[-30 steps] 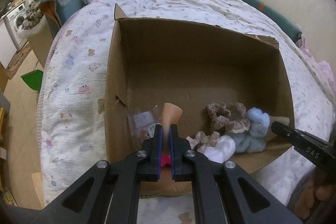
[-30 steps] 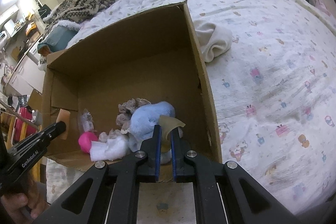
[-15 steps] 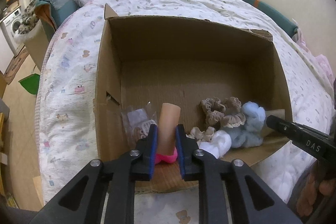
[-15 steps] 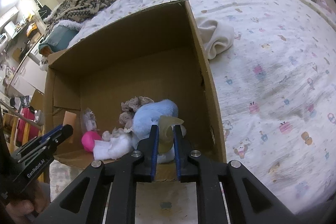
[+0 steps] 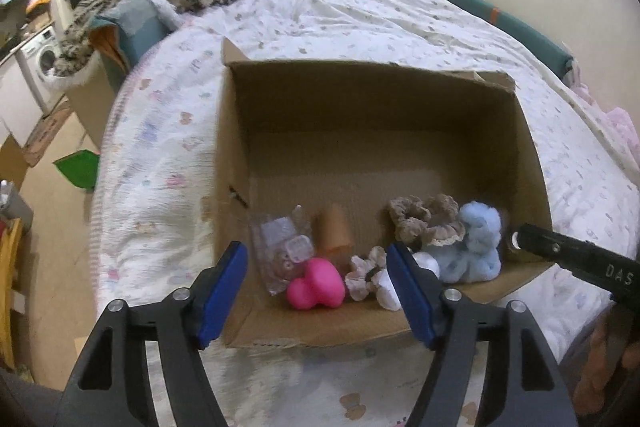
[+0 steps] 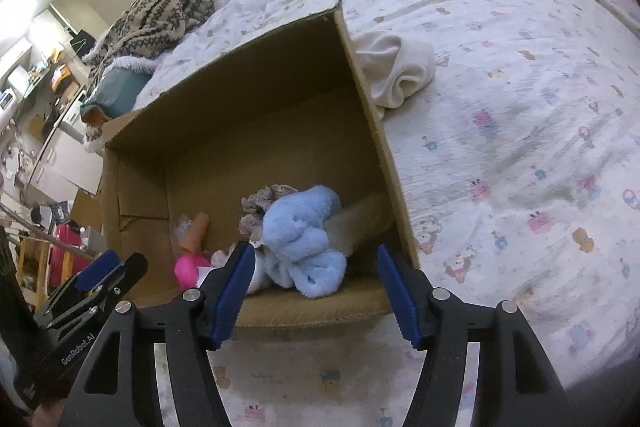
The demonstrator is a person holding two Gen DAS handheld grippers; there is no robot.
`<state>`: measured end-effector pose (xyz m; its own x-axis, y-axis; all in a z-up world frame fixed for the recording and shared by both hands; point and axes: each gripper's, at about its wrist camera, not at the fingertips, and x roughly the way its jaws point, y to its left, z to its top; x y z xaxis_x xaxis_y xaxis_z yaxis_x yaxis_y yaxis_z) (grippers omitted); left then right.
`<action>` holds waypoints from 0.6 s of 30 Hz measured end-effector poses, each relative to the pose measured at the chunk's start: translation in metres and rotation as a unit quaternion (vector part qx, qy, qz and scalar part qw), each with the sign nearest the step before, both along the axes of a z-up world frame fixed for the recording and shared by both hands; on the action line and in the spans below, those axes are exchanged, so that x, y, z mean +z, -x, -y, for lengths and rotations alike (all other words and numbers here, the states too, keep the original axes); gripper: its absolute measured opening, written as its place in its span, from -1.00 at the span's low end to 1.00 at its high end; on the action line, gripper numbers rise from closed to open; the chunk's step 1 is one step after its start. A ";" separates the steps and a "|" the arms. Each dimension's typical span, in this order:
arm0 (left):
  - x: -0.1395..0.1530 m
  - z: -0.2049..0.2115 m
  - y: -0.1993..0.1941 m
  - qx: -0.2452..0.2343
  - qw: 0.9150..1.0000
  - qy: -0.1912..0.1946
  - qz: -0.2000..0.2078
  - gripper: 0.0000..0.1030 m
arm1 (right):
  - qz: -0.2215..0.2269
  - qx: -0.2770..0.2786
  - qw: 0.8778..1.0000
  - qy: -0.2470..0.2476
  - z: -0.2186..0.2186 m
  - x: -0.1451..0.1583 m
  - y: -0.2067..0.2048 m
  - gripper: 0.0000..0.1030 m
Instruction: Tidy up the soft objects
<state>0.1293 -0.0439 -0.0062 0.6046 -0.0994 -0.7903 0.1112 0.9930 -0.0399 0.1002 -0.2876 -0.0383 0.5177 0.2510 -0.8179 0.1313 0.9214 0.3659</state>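
Both my tools released, jaws wide, gripping nothing. Left tool (image 5: 316, 291) at near lip of box (image 5: 532, 163); right tool (image 6: 314, 293) at same lip, toward right wall.

Ahead of left tool: pink toy (image 5: 316, 283), tan cone (image 5: 334, 231), clear packet (image 5: 280, 247), scrunchies (image 5: 424, 221).

Ahead of right tool: blue plush (image 6: 304, 235), beige piece (image 6: 360, 223) behind it, shape unclear.

All light, squashy, not fragile. Plush: pinch thick fold mid-body. Packet probably slick. White cloth (image 6: 396, 71) on bed right of box, not yet in.
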 end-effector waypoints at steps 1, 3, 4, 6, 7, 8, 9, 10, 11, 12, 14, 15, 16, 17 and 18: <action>0.003 -0.002 0.002 0.004 1.000 0.000 0.003 0.35 | 0.000 -0.001 1.000 0.003 0.001 0.001 0.003 0.31; 0.012 -0.006 0.007 0.004 1.000 -0.004 0.010 0.35 | 0.000 -0.004 1.000 -0.002 0.004 0.005 0.009 0.31; 0.015 -0.008 0.010 0.005 1.000 -0.010 0.016 0.35 | 0.001 -0.005 1.000 -0.003 0.005 0.007 0.012 0.31; 0.024 -0.012 0.018 0.011 0.999 -0.022 0.030 0.35 | 0.006 0.001 1.000 -0.003 0.005 0.011 0.018 0.33; 0.027 -0.015 0.022 0.011 0.999 -0.021 0.035 0.35 | 0.009 0.004 1.000 0.001 0.004 0.013 0.020 0.33; 0.030 -0.017 0.025 0.011 0.999 -0.019 0.039 0.35 | 0.014 0.005 1.000 0.005 0.003 0.015 0.023 0.33; 0.034 -0.022 0.031 0.018 0.999 -0.019 0.045 0.35 | 0.021 0.006 1.000 0.008 0.001 0.018 0.027 0.33; 0.035 -0.025 0.034 0.023 0.998 -0.020 0.048 0.35 | 0.028 0.006 1.000 0.011 0.001 0.021 0.030 0.33; 0.037 -0.029 0.039 0.027 0.998 -0.017 0.048 0.35 | 0.038 0.006 0.999 0.015 -0.001 0.024 0.034 0.33; 0.037 -0.031 0.044 0.030 0.998 -0.015 0.047 0.35 | 0.049 0.009 0.999 0.021 -0.003 0.027 0.038 0.33; 0.038 -0.035 0.052 0.037 0.998 -0.020 0.045 0.35 | 0.068 0.017 0.997 0.038 -0.011 0.033 0.046 0.33; 0.038 -0.036 0.057 0.035 0.998 -0.022 0.047 0.35 | 0.077 0.021 0.996 0.045 -0.015 0.036 0.049 0.33; 0.039 -0.036 0.061 0.035 0.998 -0.024 0.050 0.35 | 0.084 0.024 0.995 0.050 -0.018 0.038 0.053 0.33; 0.040 -0.037 0.065 0.038 0.997 -0.025 0.055 0.35 | 0.089 0.026 0.994 0.054 -0.022 0.039 0.057 0.33; 0.042 -0.038 0.070 0.042 0.997 -0.025 0.061 0.35 | 0.093 0.029 0.994 0.057 -0.026 0.040 0.061 0.33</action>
